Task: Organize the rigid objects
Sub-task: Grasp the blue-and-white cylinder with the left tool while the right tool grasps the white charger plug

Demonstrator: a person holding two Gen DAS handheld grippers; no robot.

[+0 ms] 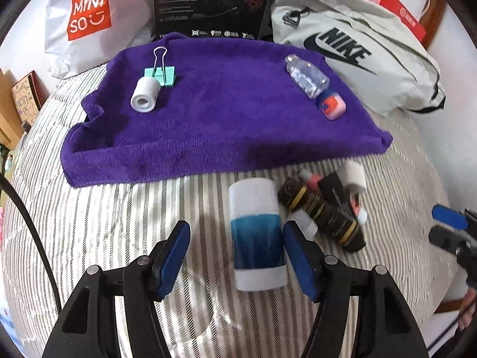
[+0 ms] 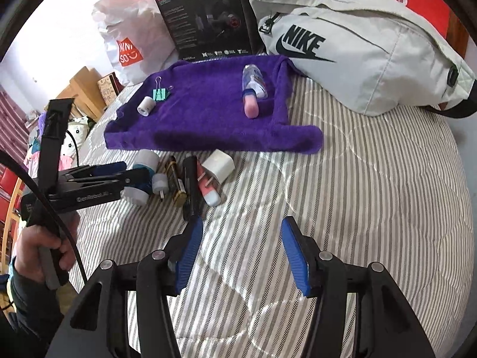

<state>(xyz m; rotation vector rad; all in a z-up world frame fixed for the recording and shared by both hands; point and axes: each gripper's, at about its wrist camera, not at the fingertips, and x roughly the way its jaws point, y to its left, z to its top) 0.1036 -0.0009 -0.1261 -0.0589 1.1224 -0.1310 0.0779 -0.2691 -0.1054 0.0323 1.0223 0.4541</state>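
A purple towel (image 1: 208,119) lies on the striped bed (image 1: 119,223). On it sit a white tape roll (image 1: 145,94), a teal binder clip (image 1: 161,73), a clear bottle (image 1: 305,77) and a small pink-capped jar (image 1: 331,106). In front of the towel lie a blue and white cylinder (image 1: 256,235), two dark tubes (image 1: 325,211), a pink item (image 1: 313,183) and a white charger (image 1: 354,176). My left gripper (image 1: 237,256) is open with the cylinder between its fingers, touching the right pad (image 1: 298,259). My right gripper (image 2: 243,256) is open and empty above bare bedding.
A Miniso bag (image 1: 89,18), a black box (image 1: 208,3) and a grey Nike bag (image 1: 357,50) stand behind the towel. The same towel (image 2: 208,113) and pile (image 2: 184,179) show in the right wrist view, with the left gripper (image 2: 119,176) at the pile.
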